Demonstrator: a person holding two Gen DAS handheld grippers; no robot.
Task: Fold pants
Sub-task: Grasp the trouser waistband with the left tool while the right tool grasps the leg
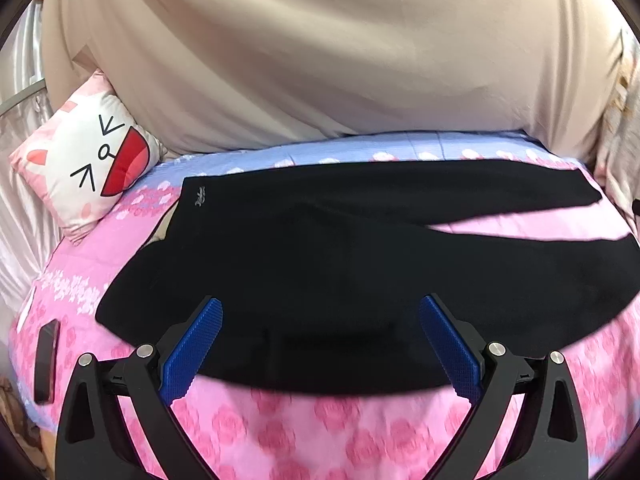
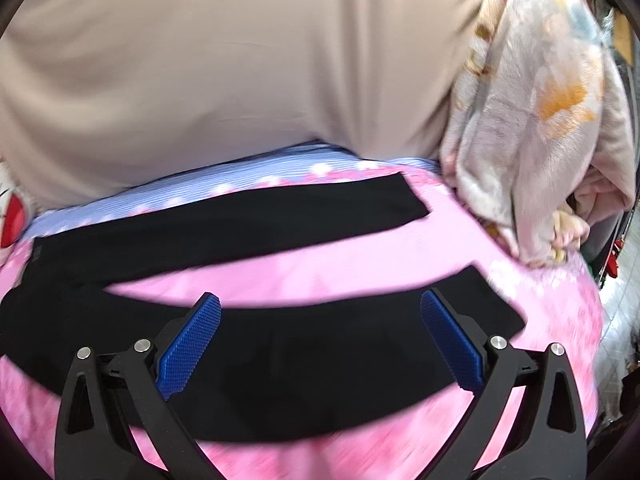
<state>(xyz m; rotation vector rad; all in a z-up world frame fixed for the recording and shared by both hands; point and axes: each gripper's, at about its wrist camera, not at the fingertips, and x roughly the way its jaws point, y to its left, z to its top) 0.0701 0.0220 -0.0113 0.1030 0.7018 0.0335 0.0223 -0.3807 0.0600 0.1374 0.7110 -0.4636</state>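
Two legs of the black pants (image 1: 320, 264) lie spread apart on the bed (image 1: 280, 432), with a wedge of pink quilt showing between them; nothing looks folded yet, so I judge the task to be at its very start. The pants lie flat on the pink rose-print quilt, waistband toward the cat-face pillow (image 1: 92, 164), legs running away from that pillow toward the crumpled pale blanket (image 2: 532, 120) at the far end; beyond the pants hangs a beige curtain or sheet (image 1: 320, 48).

The left tongs (image 1: 320, 308) hang over the seat and waist part of the pants, the end nearer the pillow, blue pads wide apart and gripping nothing; the right tongs (image 2: 320, 304) hang over the near leg, farther from the pillow, also wide apart and empty; whether either pair touches the cloth I cannot tell.

What is left, as I judge it: bring one leg onto the other, then fold the length in halves or thirds; all of it remains.

No container is visible; a dark flat object (image 1: 46, 360), perhaps a phone, lies on the quilt on the pillow side of the pants, near the bed's edge.
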